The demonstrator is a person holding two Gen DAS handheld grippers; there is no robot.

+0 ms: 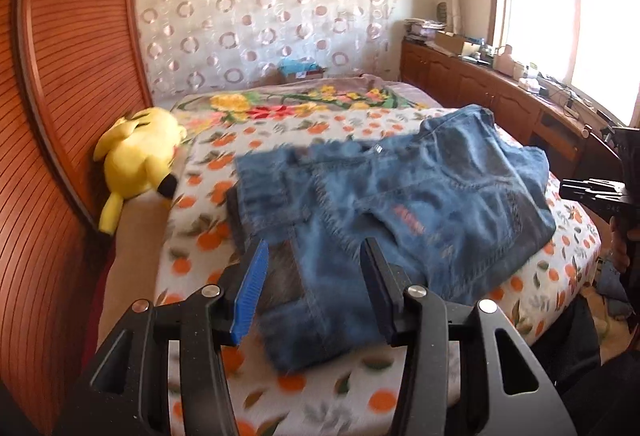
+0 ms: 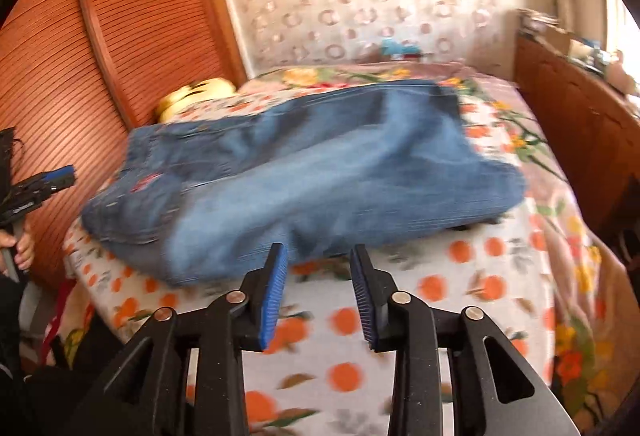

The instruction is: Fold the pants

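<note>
Blue denim pants (image 1: 384, 204) lie folded in a loose pile on the orange-print bed cover (image 1: 320, 388). They also show in the right wrist view (image 2: 304, 172), blurred. My left gripper (image 1: 314, 250) is open and empty, just above the near edge of the pants. My right gripper (image 2: 318, 256) is open and empty, at the near edge of the pants. The right gripper also shows at the right edge of the left wrist view (image 1: 596, 192). The left gripper shows at the left edge of the right wrist view (image 2: 48, 180).
A yellow plush toy (image 1: 138, 152) lies by the slatted wooden headboard (image 1: 68, 76). A floral blanket (image 1: 304, 100) covers the far end of the bed. A wooden cabinet (image 1: 492, 88) with clutter runs under the window on the right.
</note>
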